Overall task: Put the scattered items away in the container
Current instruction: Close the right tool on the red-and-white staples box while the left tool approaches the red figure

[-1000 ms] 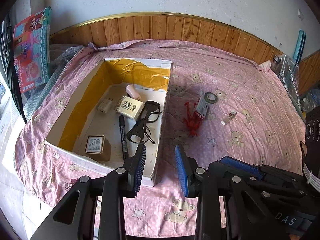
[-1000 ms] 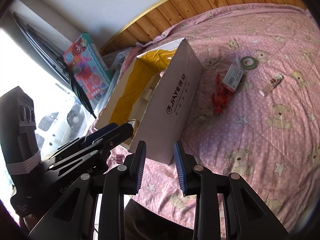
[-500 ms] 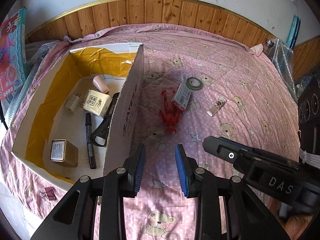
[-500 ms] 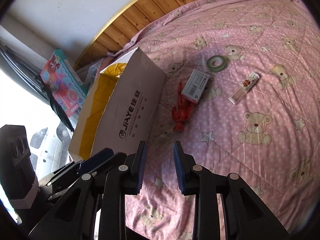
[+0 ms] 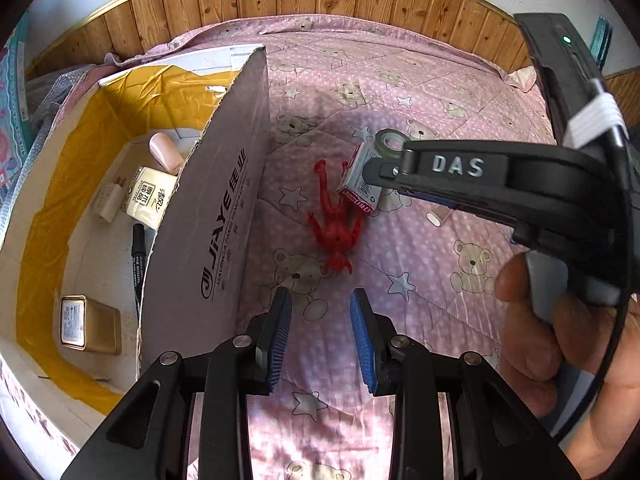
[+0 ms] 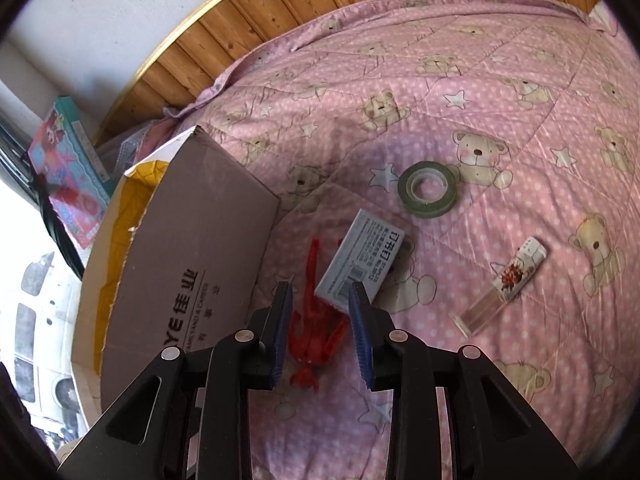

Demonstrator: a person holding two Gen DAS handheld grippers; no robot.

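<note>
Within the last second both grippers have swung away from the cardboard box [image 5: 208,216] and out over the pink bedspread [image 6: 500,92], where the remaining loose things lie. A second ago the left wrist view looked straight down into the box; now the box sits off to the left and the red toy figure [image 5: 334,226] lies just ahead of the left gripper [image 5: 322,332], whose fingers are spread and hold nothing.

The right gripper [image 6: 320,332] has come much closer to the same cluster. Its fingers are also spread and empty, and the red toy figure [image 6: 316,340] shows between them in its own view, with the small white carton [image 6: 360,258] just beyond, touching or overlapping the toy. Whether the fingers have reached the toy's level I cannot tell. The green tape roll [image 6: 428,188] and the small clear tube [image 6: 504,284] lie farther out, apart from each other.

This looks like the approach for the next pick, probably the toy. Four things remain outside the box, which already holds several items.
</note>
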